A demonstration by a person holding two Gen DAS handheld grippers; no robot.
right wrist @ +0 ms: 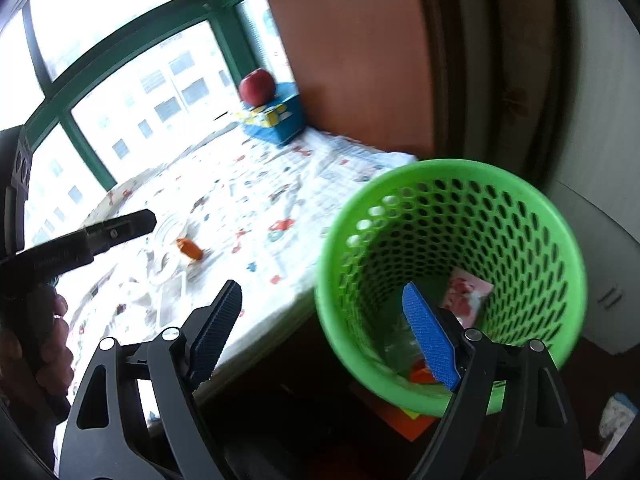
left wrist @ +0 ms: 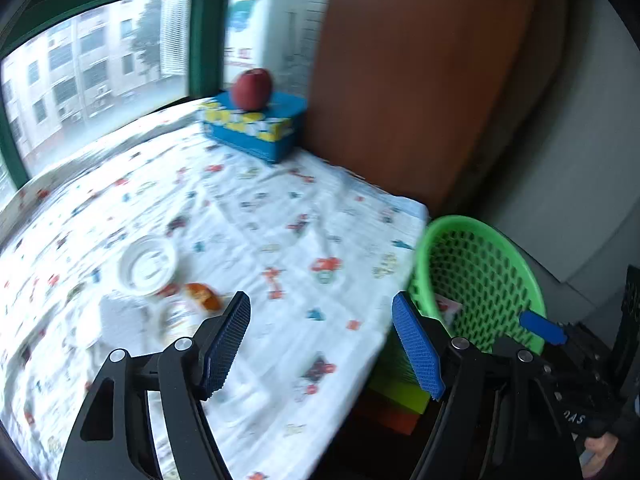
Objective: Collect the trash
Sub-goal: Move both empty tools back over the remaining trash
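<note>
On the printed tablecloth [left wrist: 280,208] lie a white plastic lid [left wrist: 148,266], an orange wrapper [left wrist: 202,296] and crumpled white paper [left wrist: 116,316]. My left gripper [left wrist: 322,346] hangs open over the cloth just right of them, with nothing between its pads. A green mesh basket [right wrist: 500,220] stands off the table's right edge. It holds a pink-and-white wrapper [right wrist: 466,294] and orange scraps [right wrist: 422,376]. My right gripper [right wrist: 323,336] is open and empty, with one finger over the basket's mouth and the other over the table edge. The orange wrapper [right wrist: 190,249] also shows there.
A red apple [left wrist: 252,88] rests on a blue box [left wrist: 256,136] at the far corner by the window. A brown wooden panel [left wrist: 420,80] rises behind the table. Orange and yellow blocks [left wrist: 400,400] sit below the basket. A hand [right wrist: 48,344] holds the left tool.
</note>
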